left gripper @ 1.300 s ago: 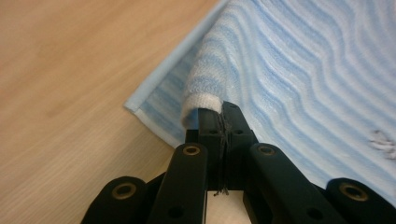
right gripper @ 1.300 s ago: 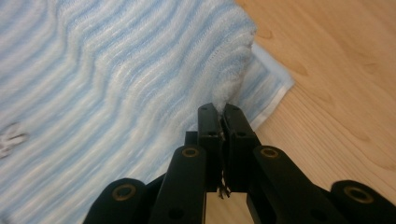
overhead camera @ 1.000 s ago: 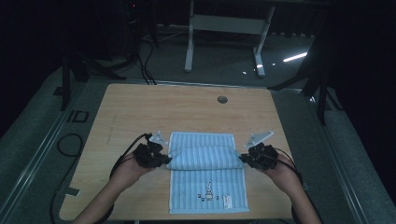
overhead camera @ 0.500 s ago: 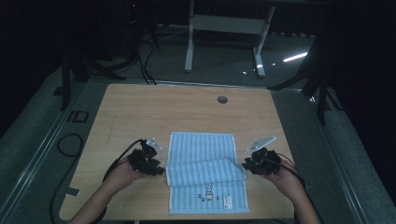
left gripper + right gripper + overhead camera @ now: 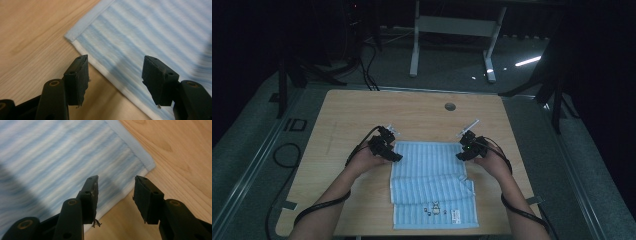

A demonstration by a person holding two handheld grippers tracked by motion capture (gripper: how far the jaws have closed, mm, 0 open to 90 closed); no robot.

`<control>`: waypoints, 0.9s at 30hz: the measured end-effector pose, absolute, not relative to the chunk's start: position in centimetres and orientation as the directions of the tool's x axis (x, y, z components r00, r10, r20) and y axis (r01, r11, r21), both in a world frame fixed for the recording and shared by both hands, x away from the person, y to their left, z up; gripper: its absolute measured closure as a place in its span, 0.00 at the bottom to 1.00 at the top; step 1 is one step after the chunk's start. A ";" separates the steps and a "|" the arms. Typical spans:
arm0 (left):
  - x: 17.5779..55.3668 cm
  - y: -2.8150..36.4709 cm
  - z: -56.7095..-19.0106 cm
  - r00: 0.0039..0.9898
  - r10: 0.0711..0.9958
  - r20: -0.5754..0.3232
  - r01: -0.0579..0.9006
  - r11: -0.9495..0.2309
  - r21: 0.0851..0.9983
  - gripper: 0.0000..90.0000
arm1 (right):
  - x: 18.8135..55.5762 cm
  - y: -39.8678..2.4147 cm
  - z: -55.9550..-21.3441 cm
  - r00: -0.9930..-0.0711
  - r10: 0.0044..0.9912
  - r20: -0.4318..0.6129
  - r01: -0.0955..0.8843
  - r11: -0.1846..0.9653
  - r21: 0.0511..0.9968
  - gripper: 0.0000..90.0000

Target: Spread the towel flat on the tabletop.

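The towel [image 5: 155, 32] runs off the top and right edges in the left gripper view, and its right side there smears into blur. In the right gripper view it is cut at the top and left, blurred and shadowed lower left. From the high view, the small print [image 5: 435, 210] near its front hem is too tiny to read.

Dim high view, dark surroundings; the pale wooden bench [image 5: 422, 120] is lit from above; gripper views show motion blur.
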State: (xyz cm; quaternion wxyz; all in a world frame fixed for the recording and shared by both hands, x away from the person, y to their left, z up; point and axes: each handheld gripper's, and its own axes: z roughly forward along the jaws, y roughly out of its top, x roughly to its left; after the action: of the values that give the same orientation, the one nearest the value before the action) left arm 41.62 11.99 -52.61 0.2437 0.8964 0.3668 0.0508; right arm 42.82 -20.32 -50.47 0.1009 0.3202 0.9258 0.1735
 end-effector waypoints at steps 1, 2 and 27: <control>41.9 11.8 -53.0 0.719 0.690 -0.081 0.640 -0.613 0.463 0.42 | 43.2 -20.2 -50.9 -0.771 0.633 -0.074 0.566 0.733 0.377 0.60; 42.1 11.6 -53.3 0.716 0.694 -0.076 0.643 -0.612 0.461 0.42 | 43.5 -20.2 -51.3 -0.767 0.637 -0.075 0.572 0.732 0.370 0.60; 47.1 10.4 -41.1 0.617 0.787 0.024 0.585 -0.479 0.654 0.55 | 50.7 -24.0 -40.1 -0.529 0.847 -0.052 0.692 0.466 0.551 0.64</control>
State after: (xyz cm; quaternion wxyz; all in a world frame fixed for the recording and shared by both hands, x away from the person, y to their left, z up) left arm 47.13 10.43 -41.07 0.3088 0.8444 0.4062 0.1630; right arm 50.72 -23.97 -40.11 0.1617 0.4576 0.8408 0.2399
